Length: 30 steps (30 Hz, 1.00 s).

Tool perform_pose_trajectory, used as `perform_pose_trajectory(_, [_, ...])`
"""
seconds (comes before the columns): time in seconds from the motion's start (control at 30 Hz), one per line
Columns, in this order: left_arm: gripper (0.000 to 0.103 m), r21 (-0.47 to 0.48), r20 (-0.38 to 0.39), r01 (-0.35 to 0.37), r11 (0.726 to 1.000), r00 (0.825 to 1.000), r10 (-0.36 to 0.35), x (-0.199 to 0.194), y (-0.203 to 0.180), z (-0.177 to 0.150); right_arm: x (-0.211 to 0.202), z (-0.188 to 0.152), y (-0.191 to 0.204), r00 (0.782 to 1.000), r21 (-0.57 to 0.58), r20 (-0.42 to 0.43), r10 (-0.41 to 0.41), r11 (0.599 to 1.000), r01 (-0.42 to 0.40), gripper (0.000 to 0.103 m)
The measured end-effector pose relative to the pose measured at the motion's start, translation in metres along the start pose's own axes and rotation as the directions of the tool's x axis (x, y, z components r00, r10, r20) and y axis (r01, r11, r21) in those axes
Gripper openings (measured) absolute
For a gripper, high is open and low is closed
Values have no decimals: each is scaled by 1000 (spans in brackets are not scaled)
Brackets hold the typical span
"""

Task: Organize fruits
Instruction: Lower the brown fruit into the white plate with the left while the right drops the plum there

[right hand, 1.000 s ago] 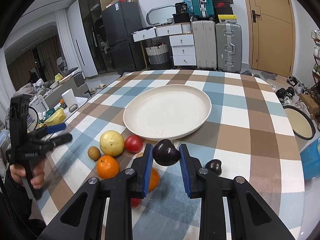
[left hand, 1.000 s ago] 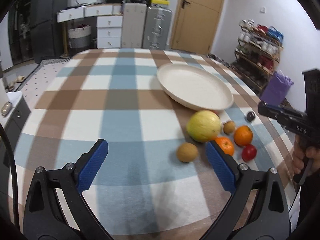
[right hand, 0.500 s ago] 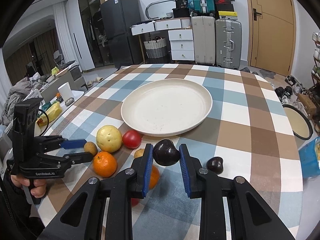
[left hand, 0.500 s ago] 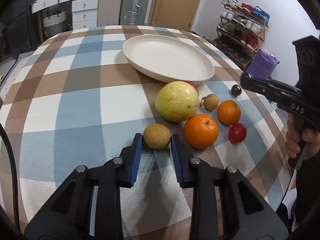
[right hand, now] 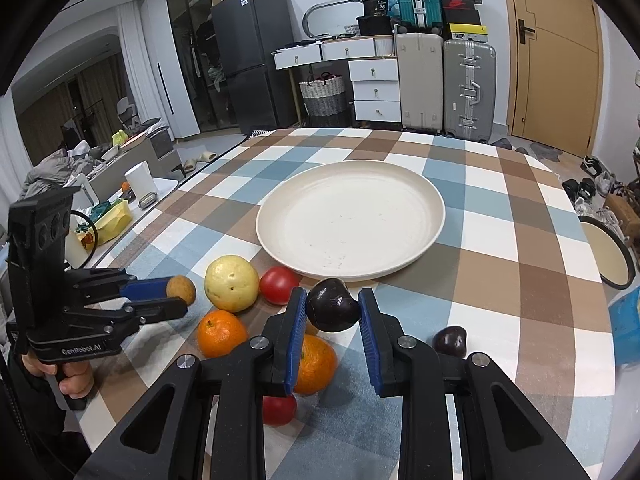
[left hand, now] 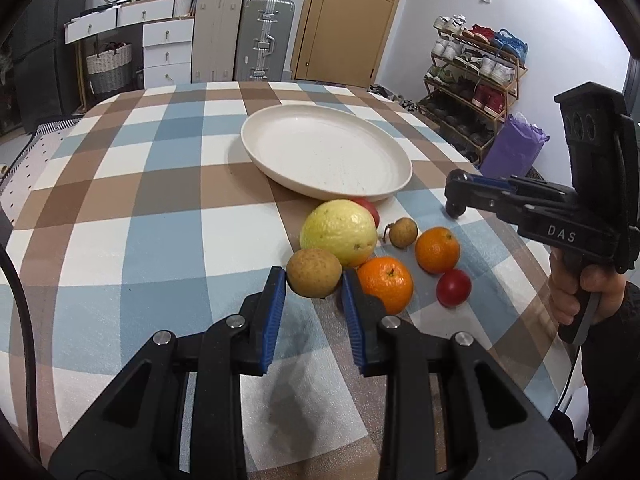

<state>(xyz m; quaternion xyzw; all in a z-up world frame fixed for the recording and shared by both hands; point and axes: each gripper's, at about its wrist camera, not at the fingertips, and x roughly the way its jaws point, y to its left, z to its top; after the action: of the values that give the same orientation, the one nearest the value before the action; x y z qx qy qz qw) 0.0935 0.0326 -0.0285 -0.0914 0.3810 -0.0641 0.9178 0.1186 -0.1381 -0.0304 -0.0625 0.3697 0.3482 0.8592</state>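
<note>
Checked blue, brown and white cloth [left hand: 168,184] covers the round table I am working over, with suitcases, drawers and a wooden door at twelve o'clock behind it. My left gripper [left hand: 314,282] is clamped on a small brown fruit [left hand: 314,273], a kiwi or something like it; the fisheye view leaves me unsure. My right gripper [right hand: 332,312] is clenched around a dark purple plum [right hand: 332,310], and both fruits look lifted just clear of the cloth.

From the left wrist, the cream plate [left hand: 280,168] sits at twelve o'clock of the held fruit, and it has nothing on it. So I judge the sorting barely begun: two pieces are in hand, none delivered.

The rest of the pile lies between me and the plate. In the left view a big yellow citrus [left hand: 340,230] touches the brown fruit at one o'clock, with a red tomato-like fruit [left hand: 370,208] peeking behind it, a little brown stemmed fruit [left hand: 403,232] at two o'clock, two oranges [left hand: 386,284] [left hand: 437,249] at three o'clock, and a small red fruit [left hand: 453,287] beyond them. From the right wrist, a second plum [right hand: 450,341] rests on the cloth at three o'clock of my held one.

Seven pieces wait besides the two I carry.
</note>
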Motion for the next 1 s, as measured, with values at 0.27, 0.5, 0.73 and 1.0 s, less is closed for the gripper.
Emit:
perform_pose_trajectory(0.27, [26, -10, 42, -34, 999, 999, 34, -13, 1, 12, 4, 13, 7, 1000, -27, 0, 11, 1000, -11, 27])
perform_pose_trajectory(0.5, [26, -3, 83, -44, 999, 996, 44, -20, -4, 31, 4, 23, 11, 1000, -45, 12, 10, 999, -10, 27])
perform_pose_trajectory(0.73, [26, 3, 98, -50, 999, 994, 49, -13, -8, 50, 5, 30, 9, 1000, -49, 22, 5, 999, -4, 27])
perform_pose_trajectory(1.0, [26, 0, 104, -57, 998, 993, 57, 8, -4, 67, 13, 40, 1, 999, -46, 38, 5, 999, -3, 27])
